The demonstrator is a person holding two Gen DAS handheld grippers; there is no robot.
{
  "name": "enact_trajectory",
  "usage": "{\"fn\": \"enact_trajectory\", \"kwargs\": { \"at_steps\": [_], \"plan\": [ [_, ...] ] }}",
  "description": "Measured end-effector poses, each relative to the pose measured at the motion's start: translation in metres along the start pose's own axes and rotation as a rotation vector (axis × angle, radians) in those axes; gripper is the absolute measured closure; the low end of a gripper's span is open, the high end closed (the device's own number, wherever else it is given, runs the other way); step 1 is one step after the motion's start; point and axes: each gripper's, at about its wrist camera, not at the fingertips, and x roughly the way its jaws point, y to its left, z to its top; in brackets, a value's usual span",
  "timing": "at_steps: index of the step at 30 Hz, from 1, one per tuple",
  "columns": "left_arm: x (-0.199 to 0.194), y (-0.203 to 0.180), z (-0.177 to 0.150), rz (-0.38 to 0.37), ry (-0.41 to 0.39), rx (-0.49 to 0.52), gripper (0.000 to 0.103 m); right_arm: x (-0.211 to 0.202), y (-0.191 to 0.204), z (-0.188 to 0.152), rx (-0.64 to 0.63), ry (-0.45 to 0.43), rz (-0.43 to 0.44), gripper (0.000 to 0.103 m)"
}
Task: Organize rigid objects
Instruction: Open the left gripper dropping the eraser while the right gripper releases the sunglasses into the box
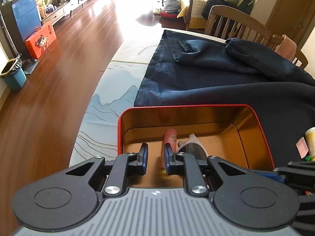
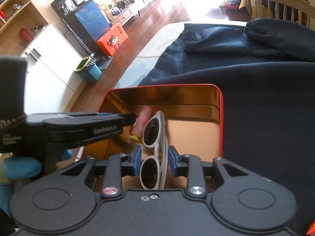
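Observation:
A red-rimmed tin box (image 1: 264,137) with a gold inside stands on the dark cloth; it also shows in the right wrist view (image 2: 220,122). A pink tube (image 1: 170,137) lies in it, also seen in the right wrist view (image 2: 142,121). My left gripper (image 1: 156,152) is open over the box, its fingers apart beside the tube. My right gripper (image 2: 154,158) hovers over the box with white-framed sunglasses (image 2: 154,147) between its fingers; the frame appears to touch the right pad while a gap shows at the left pad. The sunglasses show in the left wrist view (image 1: 194,144).
A dark blue garment (image 1: 226,72) covers much of the table, on a mat with a mountain print (image 1: 110,106). A wooden chair (image 1: 238,24) stands at the far side. A yellow-white object (image 1: 311,139) sits right of the box. The floor drops off to the left.

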Motion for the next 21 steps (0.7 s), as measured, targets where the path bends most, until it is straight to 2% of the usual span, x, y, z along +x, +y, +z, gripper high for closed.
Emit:
{"fn": "enact_trajectory", "kwargs": {
  "at_steps": [3, 7, 13, 21],
  "plan": [
    [-0.008, -0.003, -0.004, -0.012, -0.01, 0.011, 0.086, -0.011, 0.002, -0.001, -0.01, -0.021, 0.006, 0.068],
    [-0.021, -0.01, -0.006, -0.024, -0.035, 0.017, 0.074, -0.024, 0.0, -0.001, 0.0, -0.047, 0.016, 0.064],
    [-0.042, -0.025, -0.01, -0.042, -0.07, 0.035, 0.074, -0.045, -0.001, -0.005, -0.032, -0.092, 0.002, 0.06],
    [-0.066, -0.049, -0.018, -0.062, -0.112, 0.054, 0.073, -0.075, -0.013, -0.016, -0.053, -0.144, -0.009, 0.047]
  ]
}}
